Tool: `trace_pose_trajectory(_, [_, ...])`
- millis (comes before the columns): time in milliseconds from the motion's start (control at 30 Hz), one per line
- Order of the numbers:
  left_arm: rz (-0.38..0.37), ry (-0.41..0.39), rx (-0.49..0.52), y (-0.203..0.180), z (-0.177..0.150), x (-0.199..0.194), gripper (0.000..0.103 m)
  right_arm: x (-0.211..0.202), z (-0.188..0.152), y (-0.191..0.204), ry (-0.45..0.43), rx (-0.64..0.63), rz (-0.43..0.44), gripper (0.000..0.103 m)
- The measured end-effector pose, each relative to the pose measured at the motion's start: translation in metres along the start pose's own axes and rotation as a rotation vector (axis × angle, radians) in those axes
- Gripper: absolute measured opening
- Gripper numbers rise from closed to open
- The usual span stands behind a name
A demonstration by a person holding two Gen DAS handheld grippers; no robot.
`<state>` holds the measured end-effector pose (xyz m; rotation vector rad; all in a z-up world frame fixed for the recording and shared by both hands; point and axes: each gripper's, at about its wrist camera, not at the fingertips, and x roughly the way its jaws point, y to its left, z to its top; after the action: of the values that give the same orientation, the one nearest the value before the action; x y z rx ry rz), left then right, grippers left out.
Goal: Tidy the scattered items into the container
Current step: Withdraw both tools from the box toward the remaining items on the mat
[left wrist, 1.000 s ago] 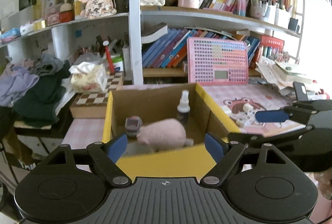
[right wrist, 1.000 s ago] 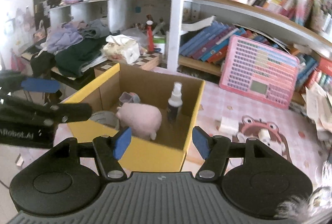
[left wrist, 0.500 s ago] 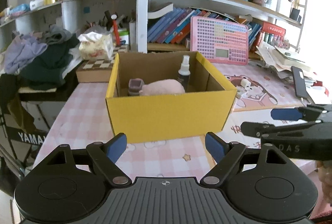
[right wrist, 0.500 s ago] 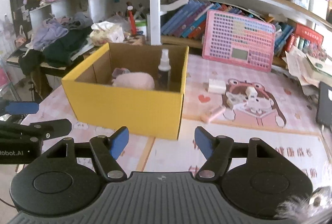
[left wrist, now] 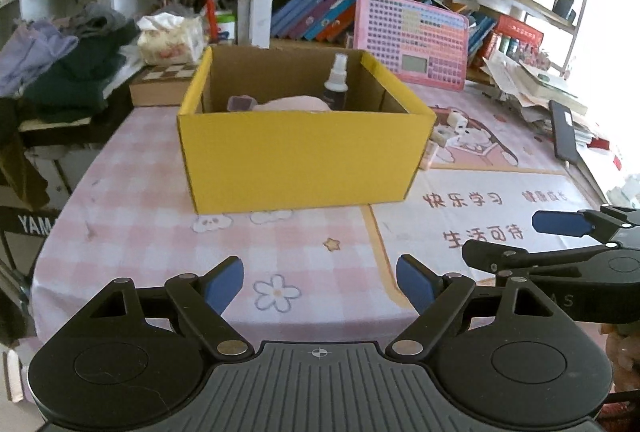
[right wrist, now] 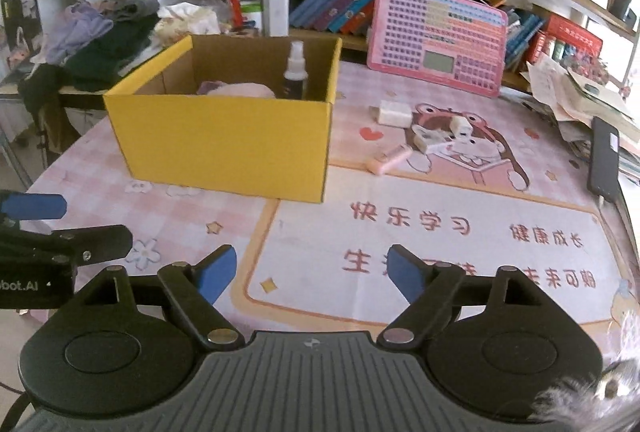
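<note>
The left gripper [left wrist: 320,282] is held spread, nothing between its jaws. Ahead of it the yellow box [left wrist: 300,156] is seen, with a spray bottle [left wrist: 336,84] and a pink plush [left wrist: 294,105] inside. The right gripper [right wrist: 310,272] is opening, empty; 1 pink tube [right wrist: 389,159] and small white items [right wrist: 394,112] lie ahead to its right.

One yellow box [right wrist: 224,140], one spray bottle [right wrist: 295,72], two tools, one pink keyboard toy [right wrist: 436,38].
</note>
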<state>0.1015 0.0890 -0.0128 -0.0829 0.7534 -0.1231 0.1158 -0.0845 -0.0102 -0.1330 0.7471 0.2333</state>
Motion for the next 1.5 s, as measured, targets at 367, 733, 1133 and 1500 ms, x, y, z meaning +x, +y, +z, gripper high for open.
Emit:
trace_pose_trajectory(367, [-0.041, 0.066, 0.038, -0.026, 0.0, 0.02, 0.09, 0.006, -0.014, -0.026, 0.054, 0.028, -0.05, 0.089])
trace_pose_trajectory(733, [-0.112, 0.122, 0.129, -0.075, 0.01, 0.051, 0.09, 0.021, -0.014, -0.077, 0.089, 0.096, -0.102, 0.09])
trace_pose_trajectory(1133, [-0.208, 0.12, 0.192, -0.133, 0.03, 0.09, 0.089, 0.037, -0.006, -0.144, 0.072, 0.16, -0.156, 0.09])
trace_pose_trajectory(1500, [-0.186, 0.1, 0.211, -0.18, 0.062, 0.134, 0.086, 0.065, 0.025, -0.202, 0.045, 0.154, -0.094, 0.09])
